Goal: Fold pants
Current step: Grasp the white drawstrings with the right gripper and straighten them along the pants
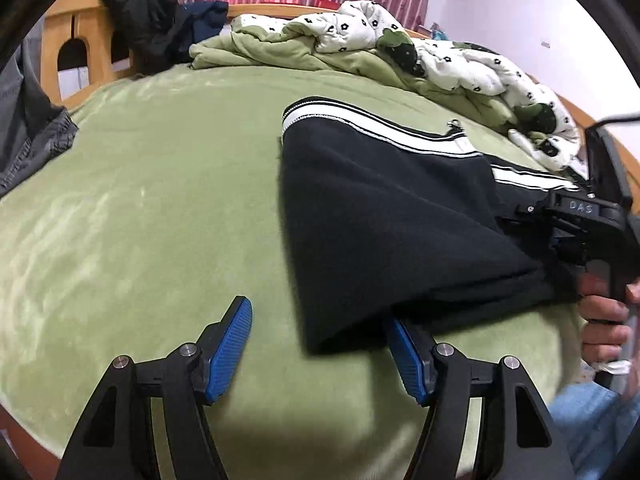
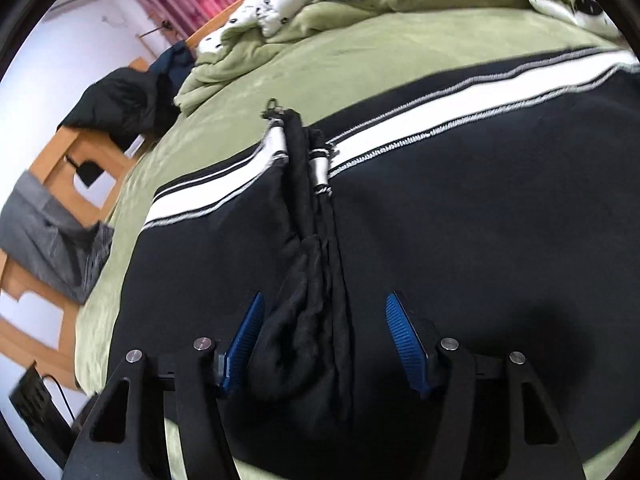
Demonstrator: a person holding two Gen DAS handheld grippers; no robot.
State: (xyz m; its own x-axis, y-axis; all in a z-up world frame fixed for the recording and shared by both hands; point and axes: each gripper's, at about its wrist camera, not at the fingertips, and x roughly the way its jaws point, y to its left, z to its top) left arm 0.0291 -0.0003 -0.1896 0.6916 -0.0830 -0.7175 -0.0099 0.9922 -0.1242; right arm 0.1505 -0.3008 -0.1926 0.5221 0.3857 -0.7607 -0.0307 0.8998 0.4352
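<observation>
Black pants [image 1: 384, 208] with white side stripes lie folded over on a green bed sheet [image 1: 152, 208]. My left gripper [image 1: 320, 344] is open at the pants' near left corner; its right finger [image 1: 404, 356] is tucked under the fabric edge, its left finger rests over bare sheet. In the right wrist view the pants [image 2: 480, 216] fill the frame. My right gripper [image 2: 324, 340] is open, jaws on either side of a bunched ridge of black fabric [image 2: 312, 312]. The right gripper body shows in the left wrist view [image 1: 580, 216], held by a hand.
A crumpled green and white flowered quilt [image 1: 400, 52] lies along the far side of the bed. Dark jackets [image 1: 148, 28] hang on the wooden bed frame [image 1: 68, 56] at the left. Grey cloth [image 1: 24, 128] hangs at the left edge.
</observation>
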